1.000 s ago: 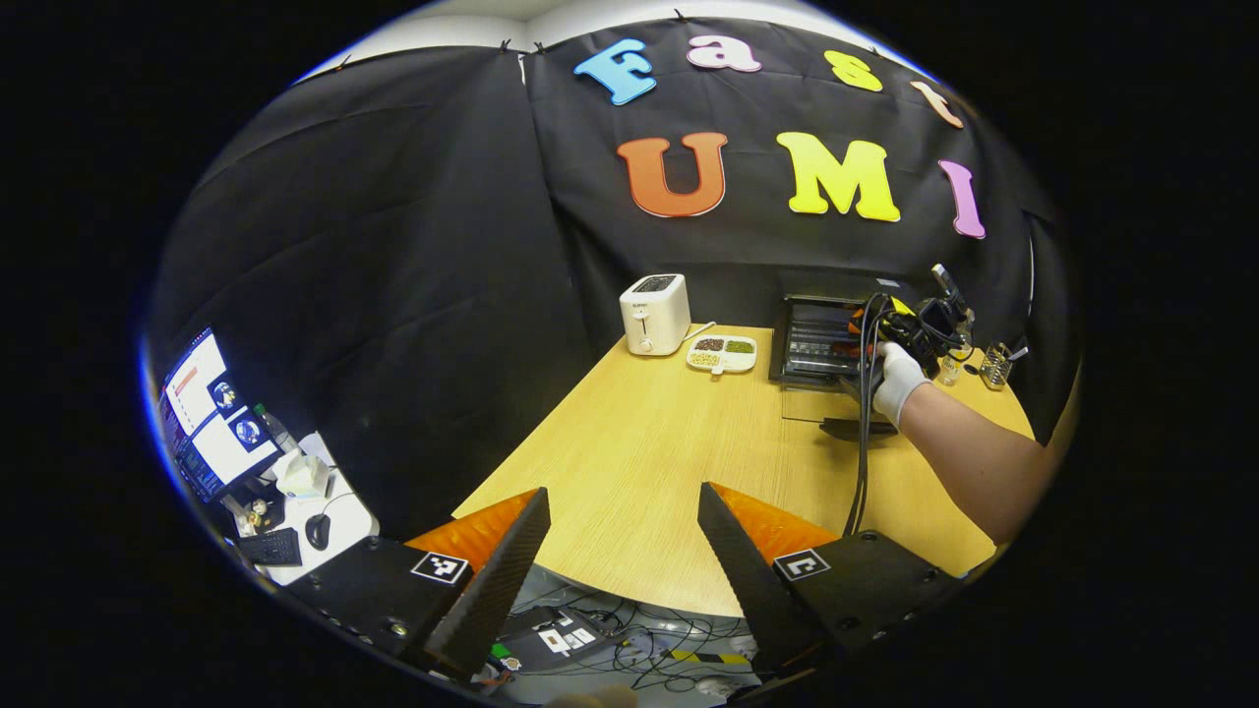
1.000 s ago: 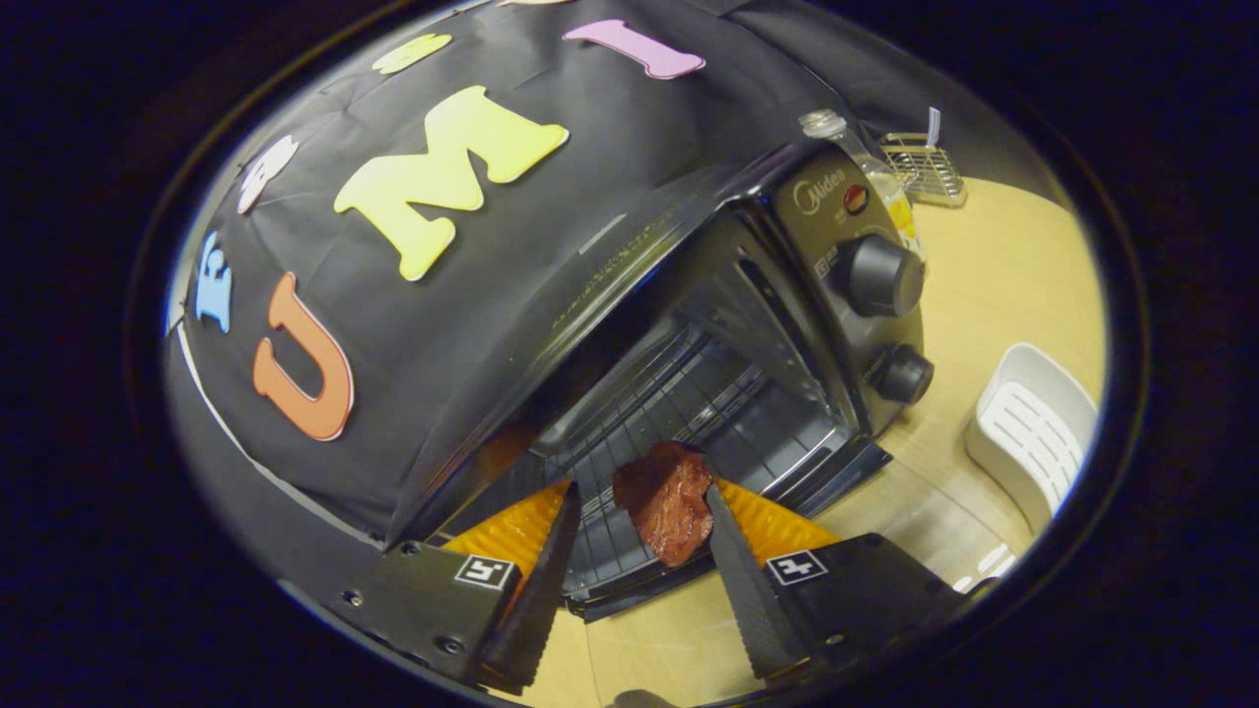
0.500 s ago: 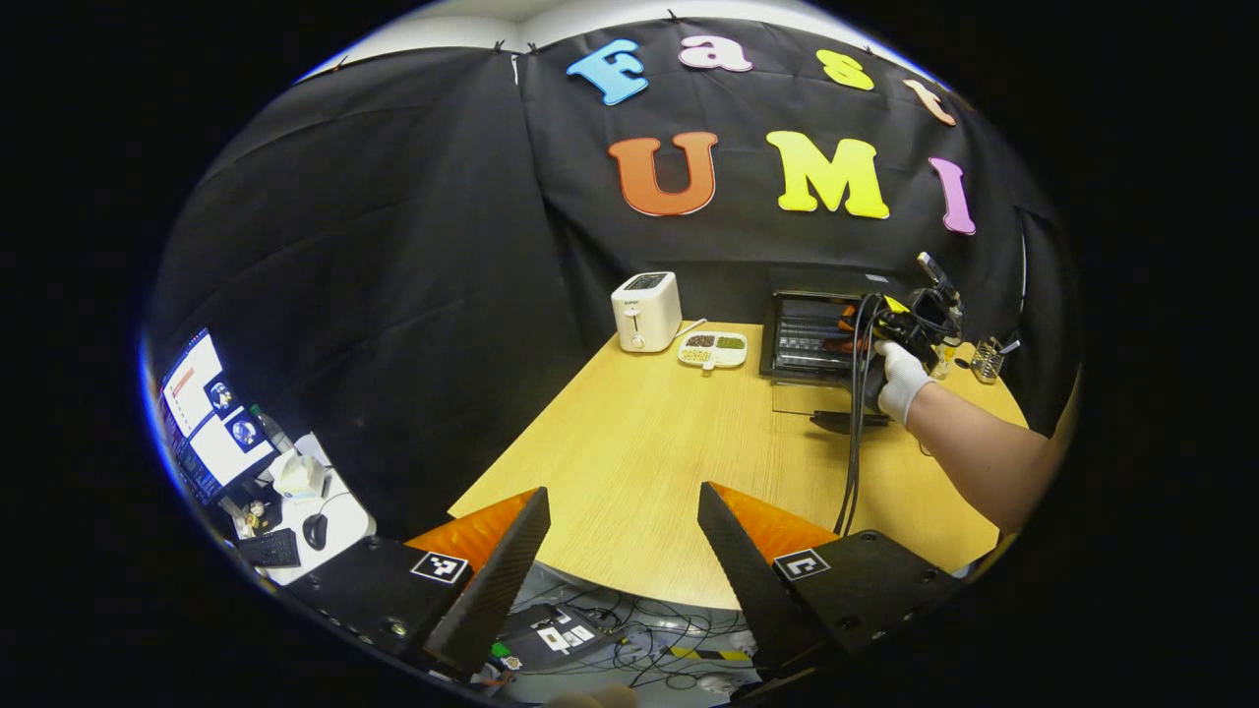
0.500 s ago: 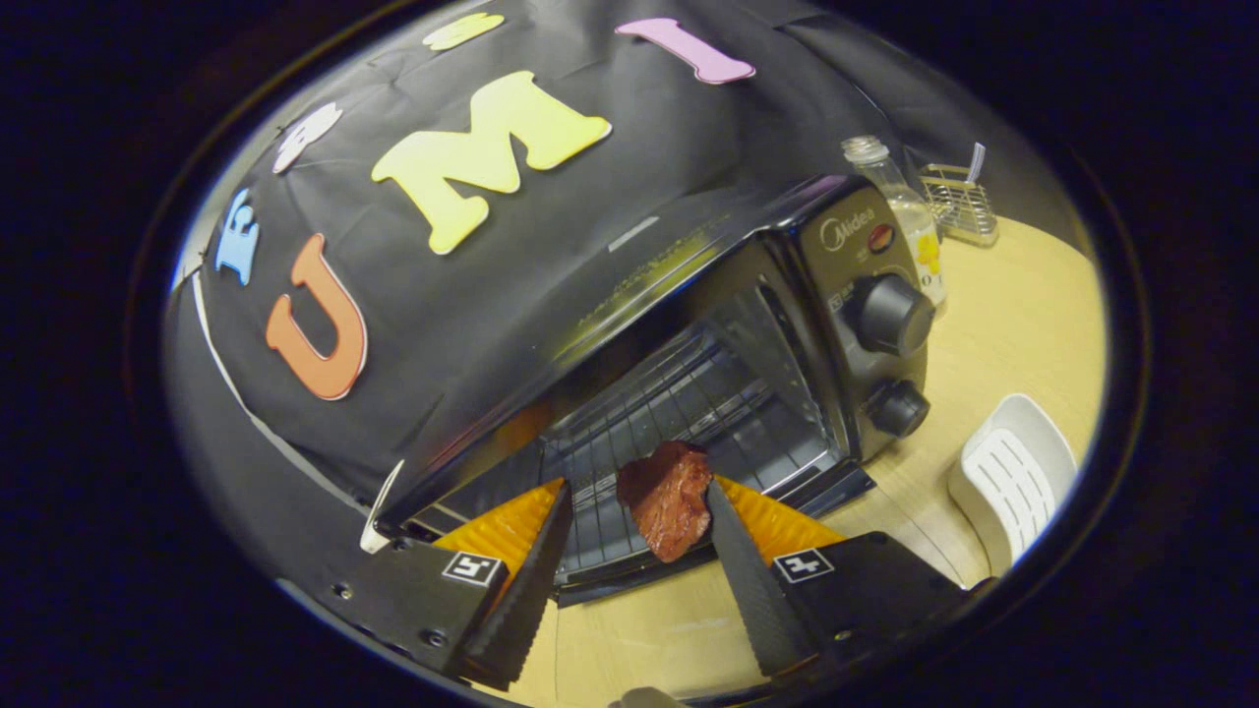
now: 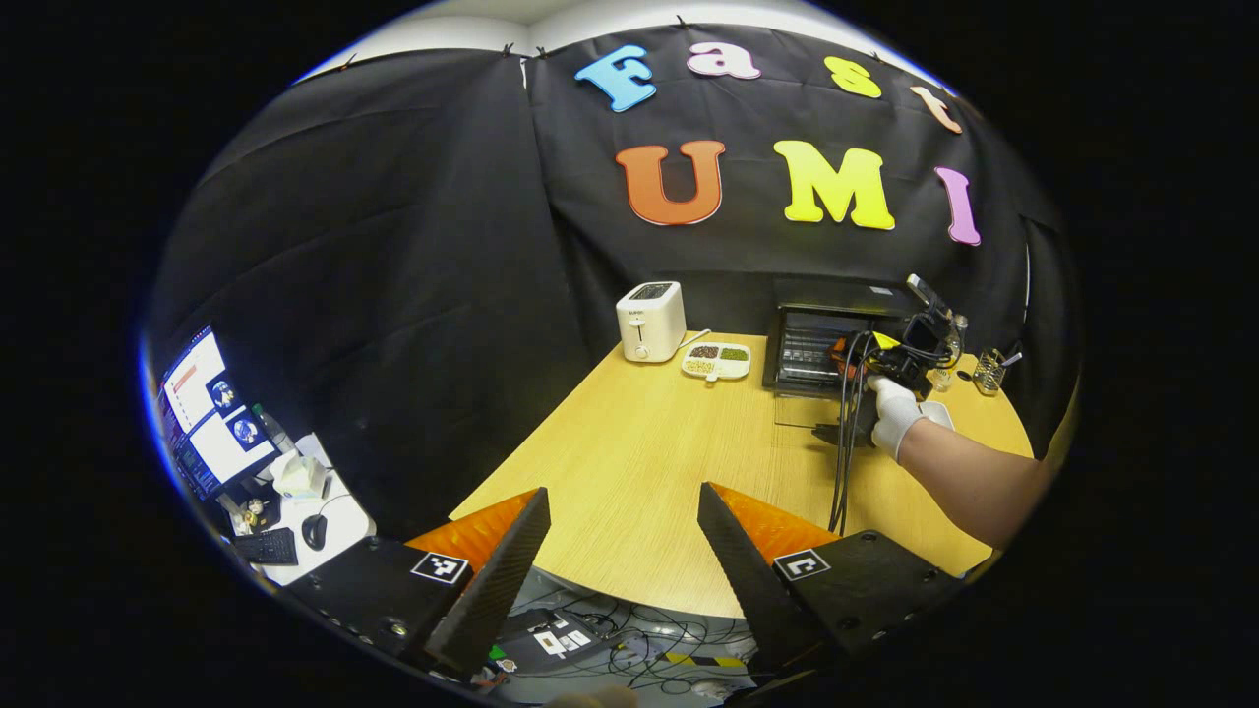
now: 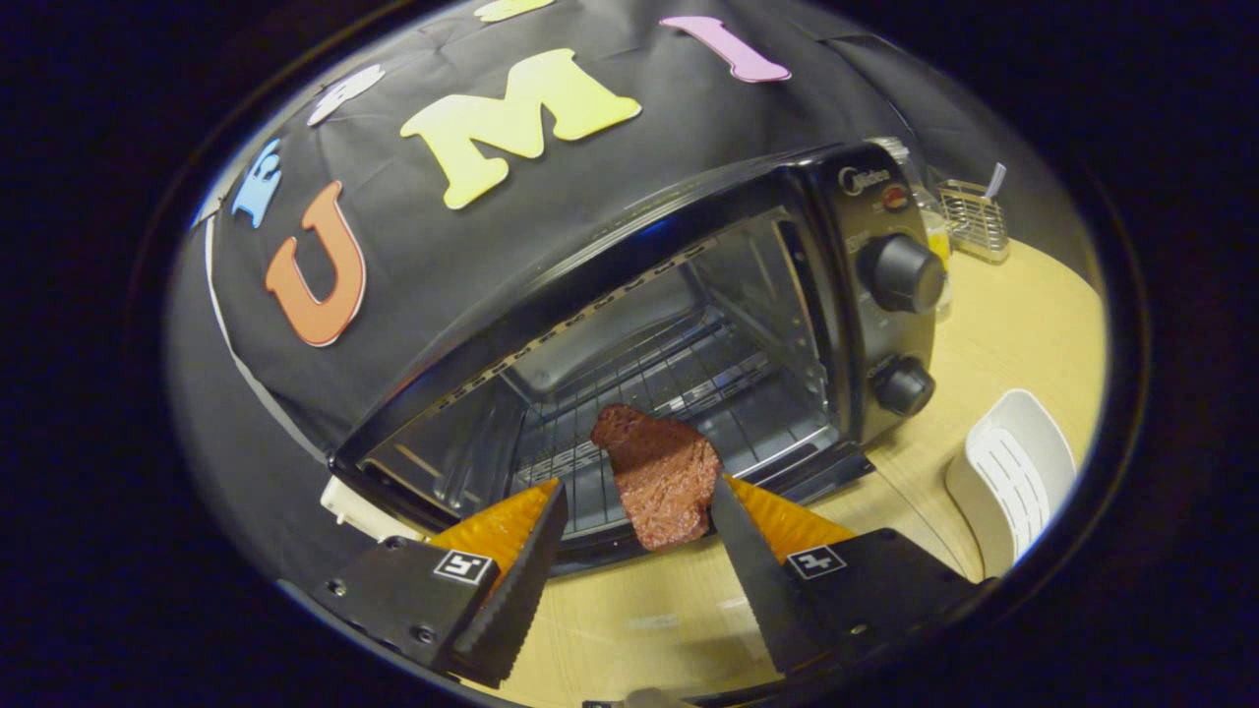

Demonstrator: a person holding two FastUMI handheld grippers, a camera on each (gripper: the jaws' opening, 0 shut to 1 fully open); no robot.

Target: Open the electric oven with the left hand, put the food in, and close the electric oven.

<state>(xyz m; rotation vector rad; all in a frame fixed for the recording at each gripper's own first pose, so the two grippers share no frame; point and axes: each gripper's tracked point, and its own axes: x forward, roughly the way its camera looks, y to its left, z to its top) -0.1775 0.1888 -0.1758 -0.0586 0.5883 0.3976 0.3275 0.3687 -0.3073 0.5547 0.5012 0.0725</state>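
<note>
My right claw [image 6: 629,511] backs away, spread wide; the flat red meat [image 6: 657,474] lies in the black oven [image 6: 787,295]. Next, shut its door.

1 oven [image 6: 689,324], 1 toaster [image 5: 650,321], 2 knobs [image 6: 902,273]

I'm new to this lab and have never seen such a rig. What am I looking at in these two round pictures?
There is no robot here. A person holds a two-finger gripper in each hand, and each gripper carries a fisheye camera looking along its own fingers.

In the left gripper view, the left gripper hangs open and empty at the near edge of the wooden table. Farther off are a toaster, a divided dish, and a gloved hand holding the other gripper at the electric oven, whose door is down.

In the right gripper view, the right gripper faces the oven's wire rack. A piece of meat sits between its spread fingers, unclamped. A white tray lies beside the oven.
</note>
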